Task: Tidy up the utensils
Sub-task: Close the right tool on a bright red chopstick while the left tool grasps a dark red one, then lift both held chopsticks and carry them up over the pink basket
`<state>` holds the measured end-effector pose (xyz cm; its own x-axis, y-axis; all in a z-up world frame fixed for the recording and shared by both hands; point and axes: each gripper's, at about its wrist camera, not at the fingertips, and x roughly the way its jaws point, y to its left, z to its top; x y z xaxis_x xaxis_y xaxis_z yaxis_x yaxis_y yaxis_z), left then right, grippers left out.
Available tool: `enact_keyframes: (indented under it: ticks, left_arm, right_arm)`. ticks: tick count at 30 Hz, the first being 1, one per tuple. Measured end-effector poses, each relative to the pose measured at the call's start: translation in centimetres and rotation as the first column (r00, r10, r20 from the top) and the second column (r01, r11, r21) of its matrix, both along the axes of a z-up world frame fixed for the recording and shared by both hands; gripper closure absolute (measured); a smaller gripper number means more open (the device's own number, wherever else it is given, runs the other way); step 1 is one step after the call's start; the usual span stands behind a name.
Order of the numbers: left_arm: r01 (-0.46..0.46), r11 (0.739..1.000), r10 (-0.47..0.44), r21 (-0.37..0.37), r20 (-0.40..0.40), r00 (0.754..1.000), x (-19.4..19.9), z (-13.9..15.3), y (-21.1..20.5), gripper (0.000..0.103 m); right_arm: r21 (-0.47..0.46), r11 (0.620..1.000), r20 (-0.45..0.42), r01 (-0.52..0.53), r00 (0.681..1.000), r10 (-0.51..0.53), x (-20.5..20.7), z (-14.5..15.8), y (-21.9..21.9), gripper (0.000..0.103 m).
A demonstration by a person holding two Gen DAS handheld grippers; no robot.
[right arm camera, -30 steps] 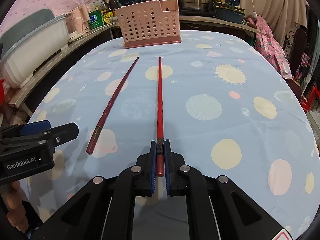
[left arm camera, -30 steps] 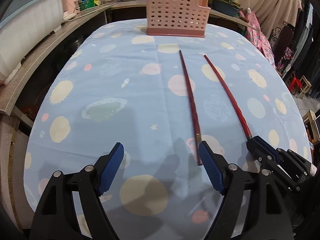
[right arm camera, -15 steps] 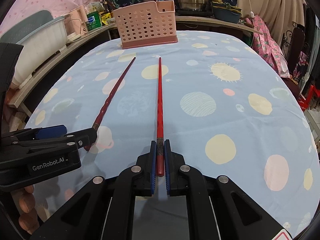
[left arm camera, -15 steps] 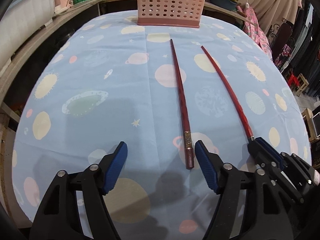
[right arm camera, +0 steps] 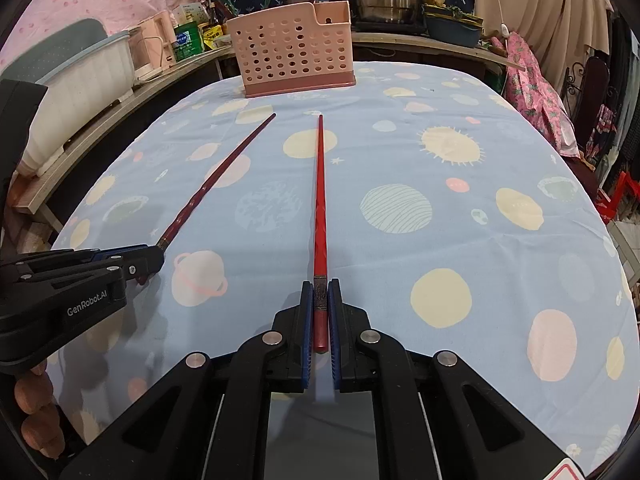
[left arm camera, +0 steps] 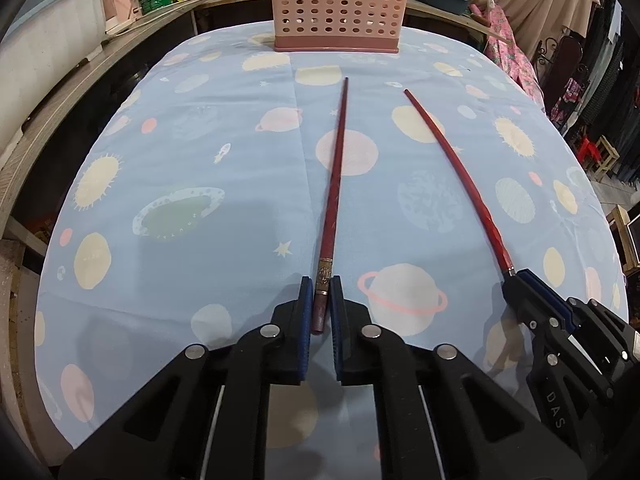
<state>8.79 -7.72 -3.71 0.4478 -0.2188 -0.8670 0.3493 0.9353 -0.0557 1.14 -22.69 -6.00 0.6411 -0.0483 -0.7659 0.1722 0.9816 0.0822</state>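
The left tongs (left arm camera: 320,312) have just been closing and now pinch the thick end of the dark stick (left arm camera: 335,184), low in the middle of the left view. The right tongs (right arm camera: 320,320) grip the thick end of the red stick (right arm camera: 320,200). Both sticks lie on the blue surface (right arm camera: 460,240), side by side but apart, pointing up the frame at the pink basket (right arm camera: 292,52) at the top.

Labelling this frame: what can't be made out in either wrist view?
- Pink basket: left view's top edge cuts its rim; its perforated wall hides the inside in both views.
- Dark chopstick: in the right view the left tongs cover its butt end.
- Counter clutter: too small.
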Motion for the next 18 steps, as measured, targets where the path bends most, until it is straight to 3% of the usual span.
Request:
enact_keyframes:
  ticks: [8, 18]
  left_arm:
    - [-0.010, 1.000, 0.010, -0.003, -0.009, 1.000, 0.1, 0.1, 0.5, 0.096]
    - [-0.016, 1.000, 0.017, -0.024, 0.050, 0.999, -0.2, 2.7, 1.0, 0.096]
  right_arm:
    - [0.041, 0.999, -0.012, 0.007, 1.000, -0.007, -0.2, 0.0, -0.5, 0.096]
    - [0.069, 0.997, 0.022, 0.017, 1.000, -0.019, -0.4, 1.9, -1.0, 0.096]
